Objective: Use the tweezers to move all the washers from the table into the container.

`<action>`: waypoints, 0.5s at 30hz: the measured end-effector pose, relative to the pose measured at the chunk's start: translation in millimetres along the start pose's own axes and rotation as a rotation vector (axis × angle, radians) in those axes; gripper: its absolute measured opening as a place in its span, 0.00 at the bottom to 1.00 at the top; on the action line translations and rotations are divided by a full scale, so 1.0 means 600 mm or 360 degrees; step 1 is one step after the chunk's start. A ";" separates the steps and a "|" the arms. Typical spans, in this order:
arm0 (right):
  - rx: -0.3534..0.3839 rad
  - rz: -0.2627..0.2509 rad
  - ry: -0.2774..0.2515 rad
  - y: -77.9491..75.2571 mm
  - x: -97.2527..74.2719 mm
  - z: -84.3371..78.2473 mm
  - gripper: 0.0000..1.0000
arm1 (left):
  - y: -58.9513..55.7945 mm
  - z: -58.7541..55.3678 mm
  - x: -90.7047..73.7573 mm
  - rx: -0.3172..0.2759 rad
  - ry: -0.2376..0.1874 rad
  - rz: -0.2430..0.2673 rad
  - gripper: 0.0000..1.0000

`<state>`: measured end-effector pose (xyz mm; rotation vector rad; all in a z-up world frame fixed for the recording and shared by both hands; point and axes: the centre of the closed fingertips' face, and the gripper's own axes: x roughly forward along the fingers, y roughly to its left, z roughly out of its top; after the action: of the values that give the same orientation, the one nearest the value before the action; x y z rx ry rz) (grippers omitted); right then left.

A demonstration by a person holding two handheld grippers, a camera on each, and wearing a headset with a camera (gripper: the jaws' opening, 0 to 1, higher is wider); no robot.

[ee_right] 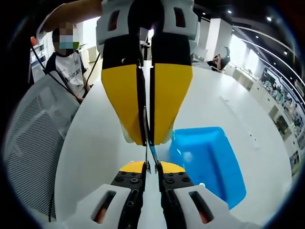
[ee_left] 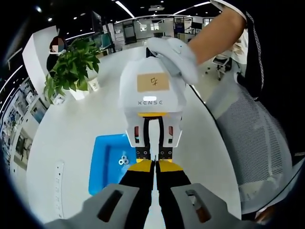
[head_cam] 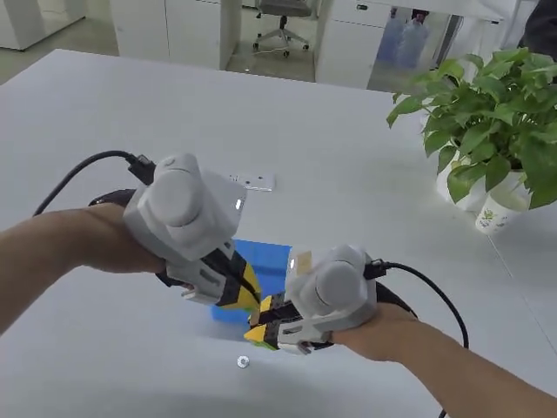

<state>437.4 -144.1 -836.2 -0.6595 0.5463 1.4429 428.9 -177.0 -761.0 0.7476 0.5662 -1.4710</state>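
Observation:
A thin metal pair of tweezers [ee_right: 148,143] runs between the two grippers, which meet tip to tip over the near edge of the blue container [head_cam: 265,257]. My left gripper [head_cam: 248,300] comes in from the left with its yellow jaws shut on the tweezers. Facing it, my right gripper [head_cam: 258,331] is shut on the tweezers' other end. In the left gripper view, a few washers [ee_left: 124,160] lie inside the container [ee_left: 102,167]. One washer [head_cam: 243,360] lies on the white table just in front of the grippers.
A potted plant [head_cam: 487,113] stands at the table's right side. A white socket strip [head_cam: 252,181] lies behind the container. A mesh chair [ee_left: 257,143] is beside the table. The table's left and far parts are bare.

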 end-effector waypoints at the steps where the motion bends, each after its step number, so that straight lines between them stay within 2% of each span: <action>1: 0.0009 0.0004 -0.0003 0.003 0.003 -0.001 0.12 | -0.001 -0.002 0.001 -0.0002 0.0003 -0.0004 0.05; 15: 0.0037 0.0019 -0.0015 0.019 0.026 -0.014 0.13 | -0.016 -0.025 0.017 -0.0017 0.0008 -0.0036 0.05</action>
<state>427.6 -138.7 -853.8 -0.6320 0.5596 1.4482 421.6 -172.2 -779.8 0.7389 0.5876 -1.4859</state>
